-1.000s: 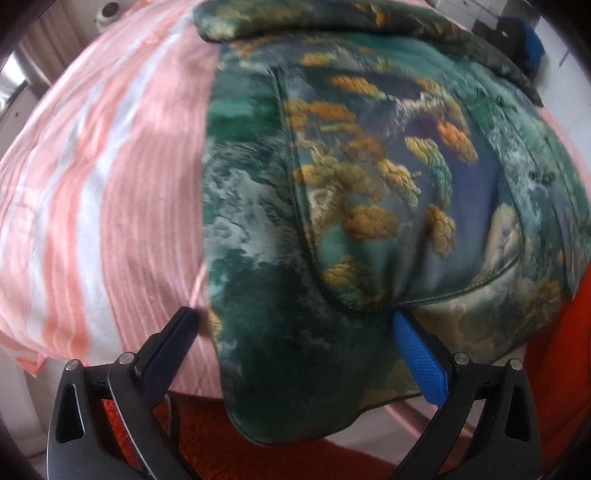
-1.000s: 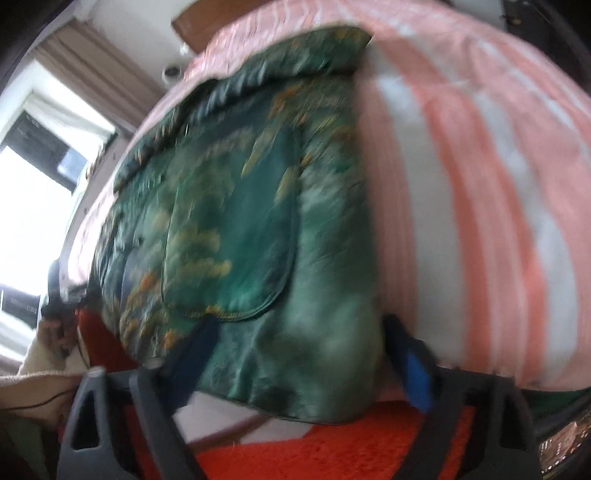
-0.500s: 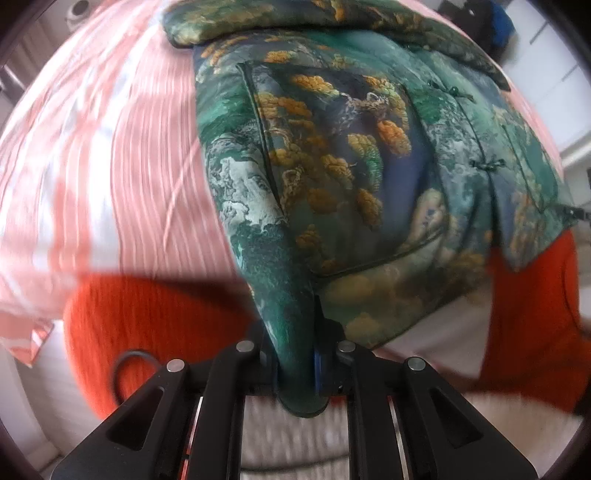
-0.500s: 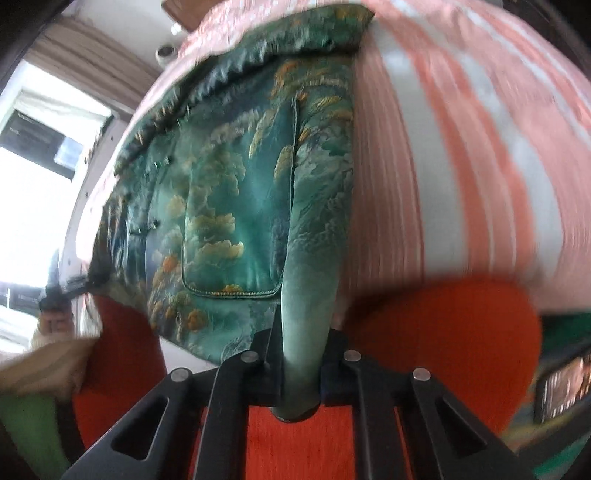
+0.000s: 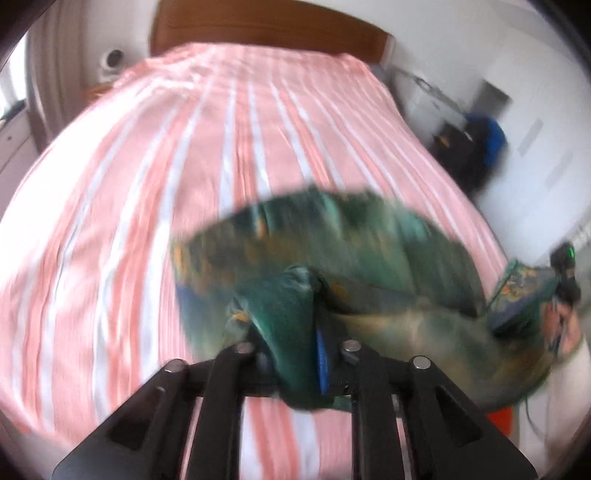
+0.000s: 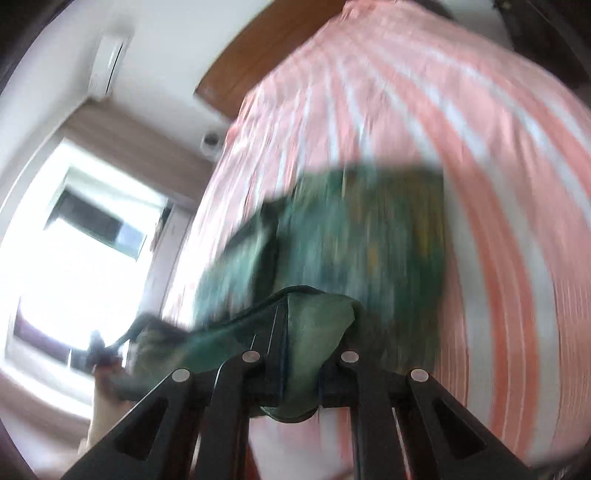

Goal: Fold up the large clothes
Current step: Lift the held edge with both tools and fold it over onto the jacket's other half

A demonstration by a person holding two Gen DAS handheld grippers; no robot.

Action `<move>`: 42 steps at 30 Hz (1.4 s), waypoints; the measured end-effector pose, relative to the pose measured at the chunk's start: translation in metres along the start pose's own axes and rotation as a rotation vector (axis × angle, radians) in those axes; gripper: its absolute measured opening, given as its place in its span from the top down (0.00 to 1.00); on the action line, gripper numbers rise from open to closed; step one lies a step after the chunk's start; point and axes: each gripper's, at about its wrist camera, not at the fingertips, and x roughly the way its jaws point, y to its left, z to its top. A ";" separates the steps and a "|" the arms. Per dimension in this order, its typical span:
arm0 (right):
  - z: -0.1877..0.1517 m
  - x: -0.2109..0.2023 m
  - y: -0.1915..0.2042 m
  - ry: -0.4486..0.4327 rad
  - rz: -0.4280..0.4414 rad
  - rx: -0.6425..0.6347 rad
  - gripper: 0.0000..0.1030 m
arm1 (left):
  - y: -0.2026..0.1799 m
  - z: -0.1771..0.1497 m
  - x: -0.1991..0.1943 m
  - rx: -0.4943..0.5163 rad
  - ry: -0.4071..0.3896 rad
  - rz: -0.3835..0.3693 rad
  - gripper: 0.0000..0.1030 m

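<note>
Green patterned cloth fills the middle of both wrist views: a large garment [image 5: 332, 251] printed in teal, gold and blue, lifted at its near edge above a bed [image 5: 147, 184] covered in pink-and-white stripes. The left tongs [image 5: 295, 347] are pressed together on a bunched fold of this garment, and a strip of blue pad shows at the inner face of one finger where the cloth passes through. The right tongs [image 6: 301, 365] are likewise clamped on a gathered wad of the same garment [image 6: 369, 240], the fabric bulging out above and below the grip. From the left wrist view the cloth stretches off to the right, where the other end of it meets a dark device that is probably the other tool, though blur makes this hard to confirm. The far part of the garment lies on the bed, its pattern smeared by motion. Behind the bed stands a brown wooden headboard [image 5: 258, 26], and a small white round device [image 5: 112, 61] sits beside it. A bright window [image 6: 74, 251] with tan curtains shows in the right wrist view.
</note>
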 end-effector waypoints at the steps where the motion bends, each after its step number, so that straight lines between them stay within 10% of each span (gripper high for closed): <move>1: 0.020 0.014 -0.003 -0.039 -0.005 0.014 0.83 | 0.002 0.016 0.016 -0.023 0.006 0.009 0.63; 2: 0.044 0.033 -0.009 -0.073 -0.015 0.026 0.75 | 0.008 0.035 0.040 -0.058 0.023 0.015 0.44; 4: 0.069 0.060 -0.021 -0.095 -0.048 0.078 0.20 | 0.020 0.044 0.064 -0.110 0.046 0.013 0.30; 6: 0.074 0.068 -0.029 -0.154 -0.103 0.122 0.05 | 0.033 0.040 0.063 -0.111 0.015 0.052 0.11; 9: 0.070 0.063 -0.026 -0.160 -0.108 0.084 0.05 | 0.054 0.022 0.055 -0.089 -0.042 0.048 0.03; 14: 0.048 0.096 -0.016 0.006 -0.371 -0.206 0.05 | 0.053 0.011 0.110 -0.024 0.058 0.126 0.04; 16: 0.039 0.116 -0.017 0.054 -0.399 -0.259 0.26 | 0.042 0.008 0.139 0.018 0.097 0.178 0.39; 17: 0.036 0.122 -0.018 0.053 -0.417 -0.277 0.37 | 0.036 0.004 0.149 0.029 0.125 0.212 0.94; 19: 0.032 0.128 -0.012 0.030 -0.512 -0.298 0.85 | 0.030 0.004 0.139 0.005 0.094 0.248 0.93; 24: 0.034 0.083 0.043 -0.141 -0.545 -0.426 0.88 | 0.002 0.030 0.067 0.092 -0.173 0.274 0.93; 29: 0.056 0.076 0.086 -0.352 -0.574 -0.544 0.88 | -0.019 0.058 0.083 0.207 -0.340 0.428 0.93; 31: 0.068 0.095 0.078 -0.378 -0.602 -0.534 0.88 | -0.008 0.058 0.135 0.258 -0.290 0.535 0.93; 35: 0.076 0.167 0.008 -0.197 -0.661 -0.415 0.88 | 0.041 0.019 0.220 0.184 -0.087 0.483 0.90; 42: 0.055 0.174 -0.047 -0.207 -0.545 -0.270 0.79 | 0.057 0.005 0.211 0.083 -0.172 0.378 0.84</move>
